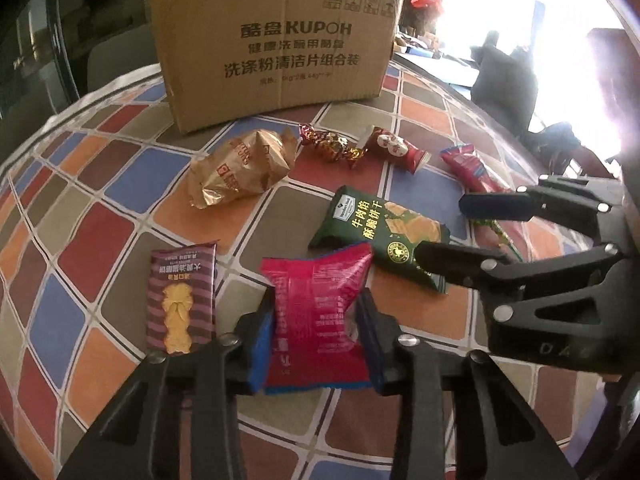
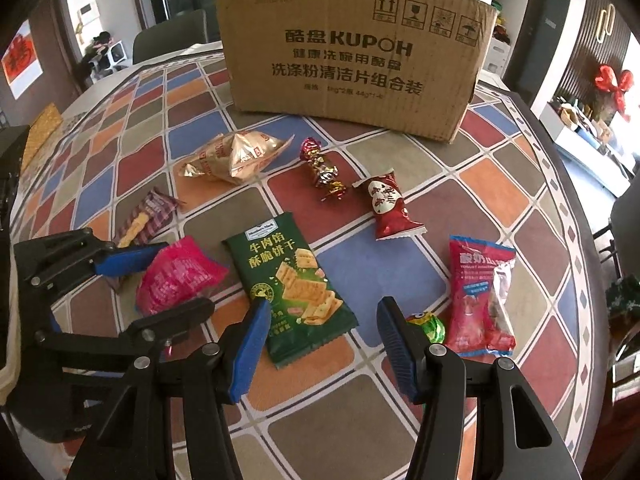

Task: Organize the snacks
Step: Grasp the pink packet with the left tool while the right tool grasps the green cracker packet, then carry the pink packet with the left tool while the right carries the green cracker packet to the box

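My left gripper [image 1: 316, 332] is shut on a pink snack packet [image 1: 320, 280], which bulges and creases between the blue pads; the right wrist view shows the same grip [image 2: 188, 276] at the left. A green cracker packet [image 2: 292, 288] lies flat on the checked tablecloth. Its lower end sits between the pads of my right gripper [image 2: 324, 344], which stands open; the right pad is clear of the packet. From the left wrist view the right gripper [image 1: 440, 228] hovers over the green packet's [image 1: 380, 232] right end. An open cardboard box [image 2: 352, 60] stands at the back.
Loose snacks lie around: a purple striped biscuit packet [image 1: 180, 300], a gold packet [image 2: 240, 156], a string of foil candies [image 2: 324, 172], a red-and-white packet [image 2: 388, 204], a red yogurt-hawthorn packet [image 2: 476, 292] and a small green candy [image 2: 428, 326]. The round table's edge [image 2: 560, 184] curves at right.
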The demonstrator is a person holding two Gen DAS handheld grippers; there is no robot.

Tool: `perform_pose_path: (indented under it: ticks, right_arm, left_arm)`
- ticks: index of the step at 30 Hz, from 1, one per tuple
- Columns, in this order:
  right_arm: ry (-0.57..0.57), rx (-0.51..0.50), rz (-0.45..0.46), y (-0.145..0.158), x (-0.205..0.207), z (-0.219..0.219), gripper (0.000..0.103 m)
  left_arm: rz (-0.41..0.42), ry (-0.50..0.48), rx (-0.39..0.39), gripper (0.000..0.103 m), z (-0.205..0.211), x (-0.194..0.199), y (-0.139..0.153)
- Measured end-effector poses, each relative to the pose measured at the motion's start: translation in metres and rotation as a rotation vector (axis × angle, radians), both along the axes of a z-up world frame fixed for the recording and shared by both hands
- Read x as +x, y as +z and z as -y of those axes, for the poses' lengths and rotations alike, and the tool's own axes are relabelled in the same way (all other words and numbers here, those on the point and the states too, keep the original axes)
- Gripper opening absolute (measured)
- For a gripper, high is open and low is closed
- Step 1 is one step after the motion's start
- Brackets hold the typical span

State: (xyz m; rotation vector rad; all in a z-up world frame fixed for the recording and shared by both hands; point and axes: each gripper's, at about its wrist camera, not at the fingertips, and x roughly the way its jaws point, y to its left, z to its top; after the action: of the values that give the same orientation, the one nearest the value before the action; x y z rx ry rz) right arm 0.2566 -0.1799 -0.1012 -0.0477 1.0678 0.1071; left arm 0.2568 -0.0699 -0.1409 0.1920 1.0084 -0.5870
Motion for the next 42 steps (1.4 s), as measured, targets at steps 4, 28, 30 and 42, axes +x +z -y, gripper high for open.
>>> perform_pose_path:
  ticks: [4, 28, 30, 42]
  right_arm:
    - [0.019, 0.011, 0.002, 0.002, 0.0, -0.003, 0.057]
    - [0.152, 0.027, -0.08, -0.015, 0.036, -0.023, 0.05]
    - [0.143, 0.04, -0.08, -0.015, 0.036, -0.022, 0.047]
    - [0.082, 0.103, -0.028, 0.004, 0.023, -0.013, 0.042]
  left_arm:
    - [0.004, 0.032, -0.012, 0.037, -0.004, -0.003, 0.005]
    - [-0.007, 0.241, 0.008, 0.037, -0.02, -0.002, 0.02]
    - [-0.009, 0.248, 0.007, 0.037, -0.021, -0.002, 0.02]
    - [0.038, 0.278, 0.003, 0.037, -0.024, -0.008, 0.043]
